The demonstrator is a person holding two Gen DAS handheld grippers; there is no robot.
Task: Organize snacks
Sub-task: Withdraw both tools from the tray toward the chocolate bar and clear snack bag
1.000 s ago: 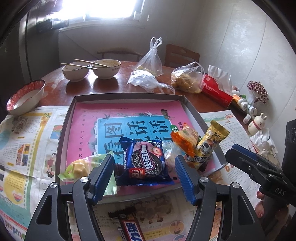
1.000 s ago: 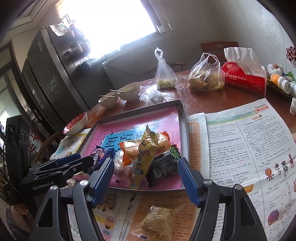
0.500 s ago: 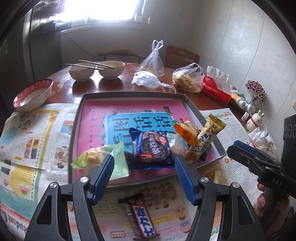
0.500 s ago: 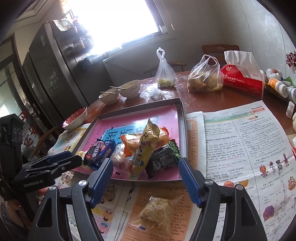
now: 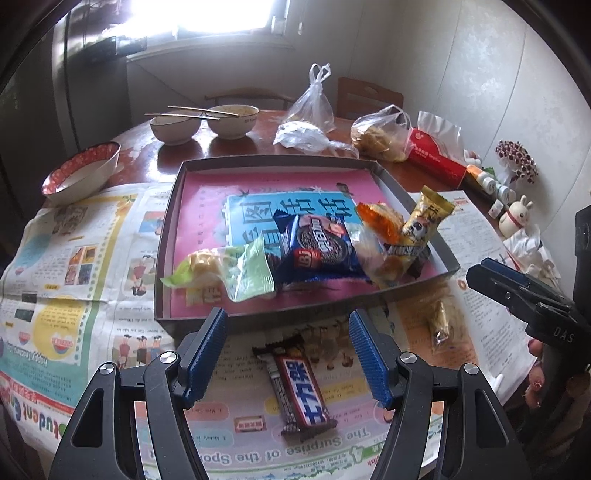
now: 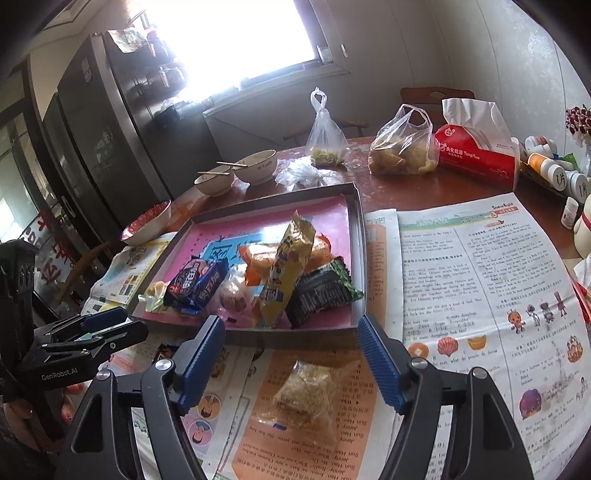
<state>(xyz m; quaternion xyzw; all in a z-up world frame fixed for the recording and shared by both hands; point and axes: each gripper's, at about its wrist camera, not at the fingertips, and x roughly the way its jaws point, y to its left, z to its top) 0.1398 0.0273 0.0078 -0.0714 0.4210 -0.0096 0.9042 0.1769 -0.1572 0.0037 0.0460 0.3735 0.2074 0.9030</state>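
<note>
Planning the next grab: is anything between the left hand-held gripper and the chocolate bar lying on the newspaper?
Nothing visible. The left hand-held gripper is open with the chocolate bar lying uncovered on the newspaper just beyond its fingertips.

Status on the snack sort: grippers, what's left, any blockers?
Both grippers, left and right, open, empty. Chocolate bar and clear packet outside tray. Nothing blocking.

You get strong daylight from the window (image 5: 221, 14) at 12 o'clock in the left wrist view and at 11 to 12 o'clock in the right wrist view (image 6: 236, 33), where it blows out to pure white and hazes the wall around it. The bare desk (image 5: 177, 162) shows glare near the bowls. Your foreground is dimmer, with soft shadows under the tray (image 5: 258, 317). Fisheye bending curves both pictures, and dark vignetting fills the corners. Print stays sharp mid-frame, softer at the rim.
</note>
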